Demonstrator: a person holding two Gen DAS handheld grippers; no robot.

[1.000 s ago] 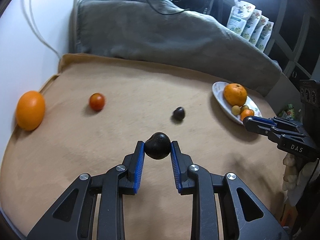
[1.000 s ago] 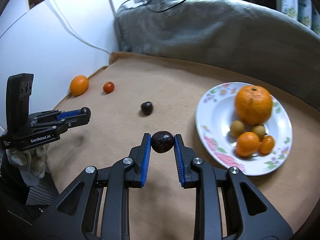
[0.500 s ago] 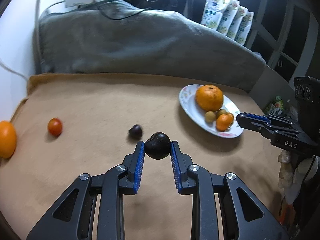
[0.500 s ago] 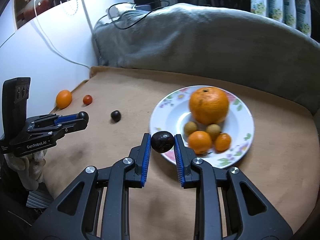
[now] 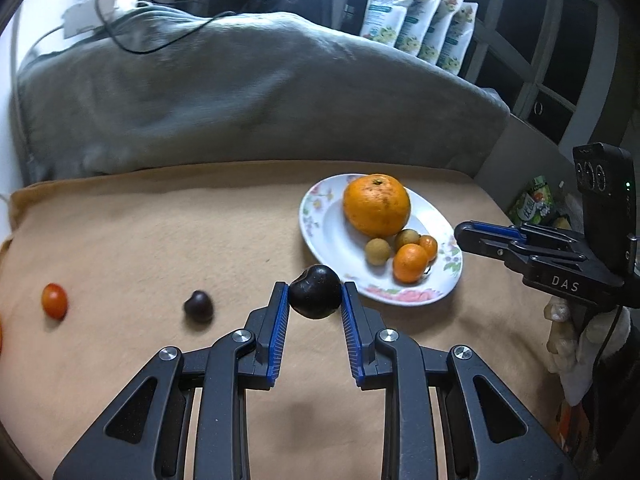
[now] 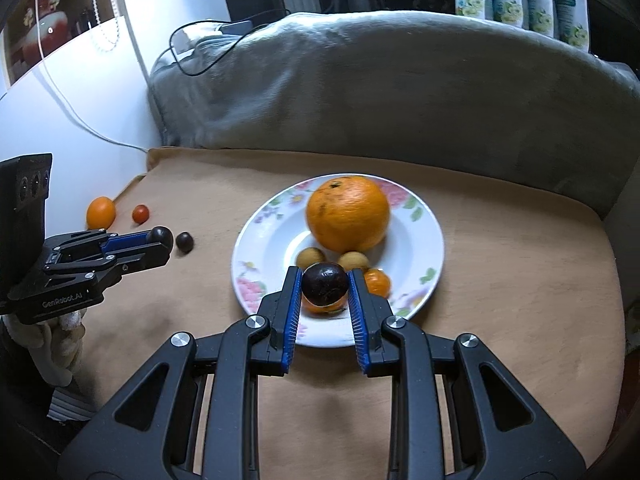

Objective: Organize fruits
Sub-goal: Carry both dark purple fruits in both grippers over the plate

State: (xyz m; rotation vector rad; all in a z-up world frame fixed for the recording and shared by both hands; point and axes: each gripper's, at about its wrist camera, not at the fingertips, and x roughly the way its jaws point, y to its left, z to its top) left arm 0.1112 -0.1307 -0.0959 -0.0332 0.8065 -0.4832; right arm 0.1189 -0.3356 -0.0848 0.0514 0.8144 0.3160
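your left tongs (image 5: 315, 297) are clamped on a dark round fruit (image 5: 315, 297), pinched between the blue pads at the very tips. beyond and to the right of those tips sits the flowered plate (image 5: 320, 216), its near rim just past the held fruit. on the plate: a large orange (image 5: 376, 205), two small tan fruits and two small orange ones, bunched at the orange's near side. left of your left tongs, on the tan cloth (image 5: 160, 232), lie a loose dark fruit (image 5: 198, 306) and, further left, a small red tomato (image 5: 54, 300).

your right tongs (image 6: 324, 285) are clamped on a second dark fruit (image 6: 324, 285), also held at the pad tips. seen along these tongs, the fruit hangs over the near part of the plate (image 6: 256, 264), in front of the small fruits there; whether it touches them you cannot tell. far left of the right tongs, near the wall, an orange oval fruit (image 6: 101, 212) rests beside the tomato.
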